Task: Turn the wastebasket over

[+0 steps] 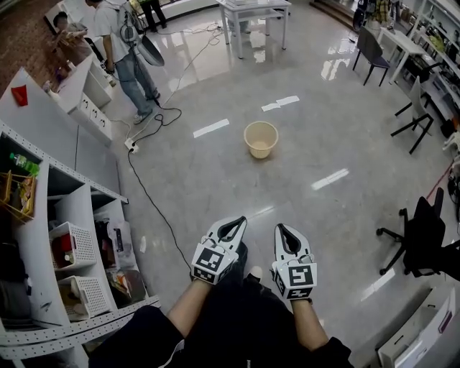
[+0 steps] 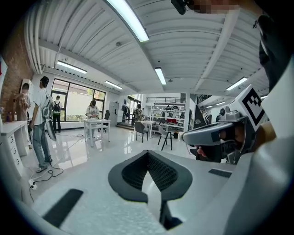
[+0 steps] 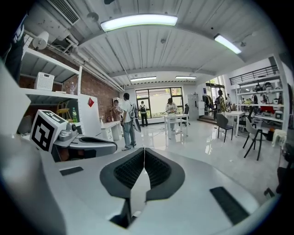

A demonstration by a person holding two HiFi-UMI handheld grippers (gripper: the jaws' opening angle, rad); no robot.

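- Well ahead of your two grippers, the wastebasket (image 1: 260,139) stands upright on the glossy floor (image 1: 215,180), its open mouth facing up and its beige inside showing.
- It lies roughly on the line that runs out between the two grippers, well apart from both, and nothing touches it.
- Your left gripper (image 1: 237,222) has its jaws pressed together; its own view shows the dark ribbed pads meeting along one seam with nothing between them.
- Your right gripper (image 1: 279,229) is closed the same way, pads meeting edge to edge and empty.
- You hold both grippers side by side, close to your body and just apart from each other, tips pointing forward and slightly down toward the floor.
- Off to the left of your left gripper stands a white shelving unit (image 1: 72,205) with baskets and small items in its compartments.
- A black cable (image 1: 147,201) trails over the floor ahead of and to the left of that gripper.
- Off to the right of your right gripper sits a black office chair (image 1: 422,241).
- Far ahead, beyond the wastebasket, a white table (image 1: 253,8) stands, and a person (image 1: 122,47) stands ahead to the left.
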